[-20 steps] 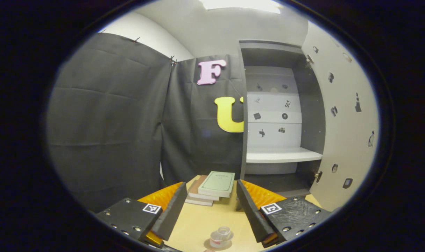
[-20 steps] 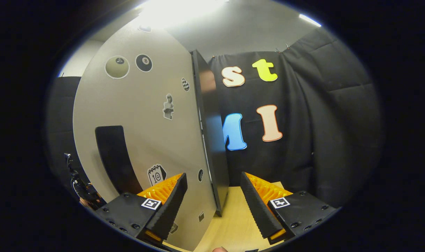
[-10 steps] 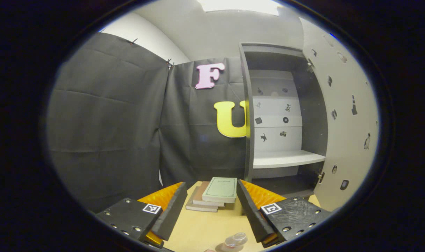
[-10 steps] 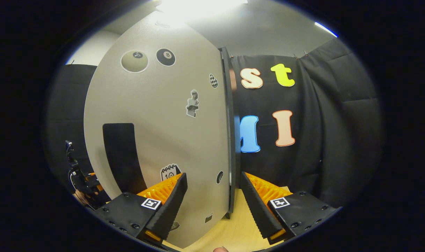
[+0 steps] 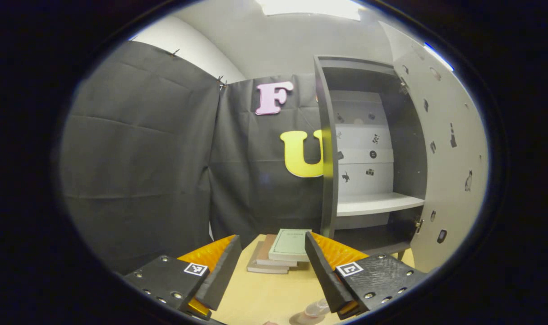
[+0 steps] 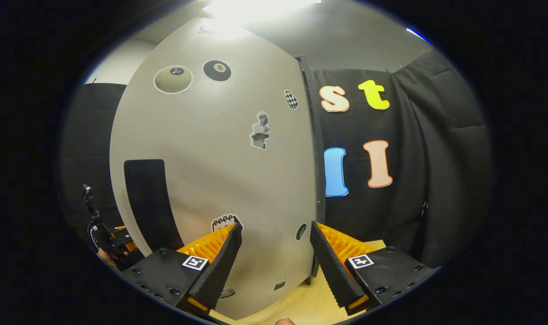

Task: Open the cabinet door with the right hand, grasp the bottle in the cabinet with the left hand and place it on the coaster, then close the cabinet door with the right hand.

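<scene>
Door half shut — bottle already on the desk.
Both hand-held grippers, left and right, are spread; I risk my right fingers snagging the door's edge — or slamming it.

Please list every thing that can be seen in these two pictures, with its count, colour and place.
cabinet: one, dark grey with pale back panel, standing on the table, open.
cabinet door: one, pale grey with stickers and a black handle patch, swung open at the cabinet's right side.
shelf: one, white, inside the cabinet, bare.
books: a small stack, green cover on top, on the table left of the cabinet.
bottle: one, clear, at the bottom edge of the left gripper view, partly hidden.
table: one, light wood.
left gripper: one, open.
right gripper: one, open, before the door.
</scene>
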`<state>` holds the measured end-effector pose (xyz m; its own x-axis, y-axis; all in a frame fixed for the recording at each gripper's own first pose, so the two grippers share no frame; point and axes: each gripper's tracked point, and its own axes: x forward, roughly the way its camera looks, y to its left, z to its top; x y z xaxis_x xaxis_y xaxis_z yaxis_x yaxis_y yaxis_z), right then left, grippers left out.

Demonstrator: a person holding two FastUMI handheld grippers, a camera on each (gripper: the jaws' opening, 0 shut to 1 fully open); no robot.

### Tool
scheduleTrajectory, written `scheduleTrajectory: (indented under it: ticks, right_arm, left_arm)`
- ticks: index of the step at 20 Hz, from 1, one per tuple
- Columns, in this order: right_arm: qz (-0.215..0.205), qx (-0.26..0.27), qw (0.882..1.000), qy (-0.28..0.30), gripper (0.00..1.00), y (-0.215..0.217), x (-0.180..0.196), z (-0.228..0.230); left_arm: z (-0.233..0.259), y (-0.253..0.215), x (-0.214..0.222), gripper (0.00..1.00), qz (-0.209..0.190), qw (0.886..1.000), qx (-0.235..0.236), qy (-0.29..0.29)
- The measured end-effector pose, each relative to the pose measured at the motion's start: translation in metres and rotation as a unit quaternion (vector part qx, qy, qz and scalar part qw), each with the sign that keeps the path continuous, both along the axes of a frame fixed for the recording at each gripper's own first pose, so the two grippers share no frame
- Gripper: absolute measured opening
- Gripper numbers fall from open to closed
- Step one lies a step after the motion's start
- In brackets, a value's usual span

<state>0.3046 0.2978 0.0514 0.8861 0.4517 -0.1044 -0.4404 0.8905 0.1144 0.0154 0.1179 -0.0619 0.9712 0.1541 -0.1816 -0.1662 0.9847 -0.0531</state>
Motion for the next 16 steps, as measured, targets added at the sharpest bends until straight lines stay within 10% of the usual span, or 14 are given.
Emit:
scheduleTrajectory:
  ticks: [16]
  right_arm:
    - [-0.018,-0.011,0.999,-0.033,0.97,0.059,0.032,0.004]
  left_arm:
    - [-0.022,0.078,-0.038,0.85,0.046,0.999,0.002,0.014]
